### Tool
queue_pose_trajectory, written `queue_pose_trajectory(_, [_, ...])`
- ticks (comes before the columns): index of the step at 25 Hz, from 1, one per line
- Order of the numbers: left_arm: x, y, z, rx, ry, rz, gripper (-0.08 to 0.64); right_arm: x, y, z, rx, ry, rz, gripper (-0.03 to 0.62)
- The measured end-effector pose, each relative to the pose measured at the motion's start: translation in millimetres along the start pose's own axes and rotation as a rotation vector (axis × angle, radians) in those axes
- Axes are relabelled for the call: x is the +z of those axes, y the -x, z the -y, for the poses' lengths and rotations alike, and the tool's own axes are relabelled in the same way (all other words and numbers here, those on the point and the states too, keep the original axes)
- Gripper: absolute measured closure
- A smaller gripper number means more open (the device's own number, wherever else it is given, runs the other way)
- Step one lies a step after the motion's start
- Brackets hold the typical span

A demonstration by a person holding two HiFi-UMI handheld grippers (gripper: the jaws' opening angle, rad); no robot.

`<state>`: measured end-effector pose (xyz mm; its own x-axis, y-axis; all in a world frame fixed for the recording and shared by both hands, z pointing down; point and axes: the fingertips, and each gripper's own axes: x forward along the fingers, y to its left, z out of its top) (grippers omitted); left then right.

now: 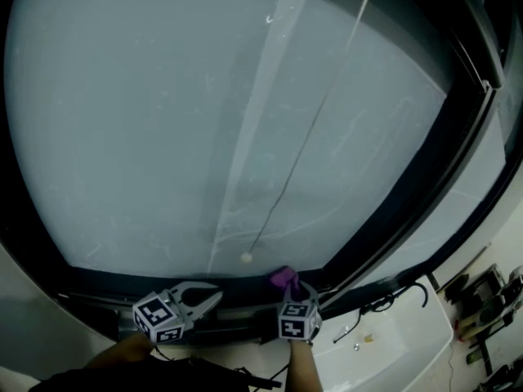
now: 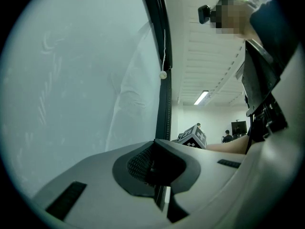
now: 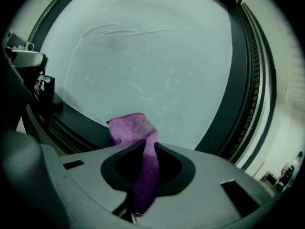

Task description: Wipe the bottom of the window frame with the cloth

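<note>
A purple cloth [image 1: 283,278] is pinched in my right gripper [image 1: 292,289], which is shut on it. The cloth's free end [image 3: 131,128] pokes out past the jaws [image 3: 147,145] and sits at the glass, just above the dark bottom window frame [image 1: 106,282] [image 3: 81,117]. To the left of it, my left gripper [image 1: 216,297] lies along the same bottom frame, its jaws [image 2: 153,145] shut with nothing between them. A person's hands hold both grippers at the lower edge of the head view.
Frosted glass [image 1: 204,121] fills most of the view. A blind cord ends in a white bead [image 1: 246,258] just above the cloth. A dark vertical frame [image 1: 429,166] rises at right. The white ledge [image 1: 409,337] at lower right carries a black hook and small tools.
</note>
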<state>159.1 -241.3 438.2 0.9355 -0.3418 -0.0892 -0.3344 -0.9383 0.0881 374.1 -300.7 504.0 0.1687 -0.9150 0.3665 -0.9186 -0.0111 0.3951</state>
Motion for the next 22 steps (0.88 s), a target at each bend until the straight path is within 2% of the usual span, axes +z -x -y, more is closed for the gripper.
queue_pose_trajectory(22, [-3.3, -0.9, 0.3, 0.003, 0.015, -0.011, 0.558, -28.5, -23.4, 76.6, -0.137, 0.003, -0.050, 0.526])
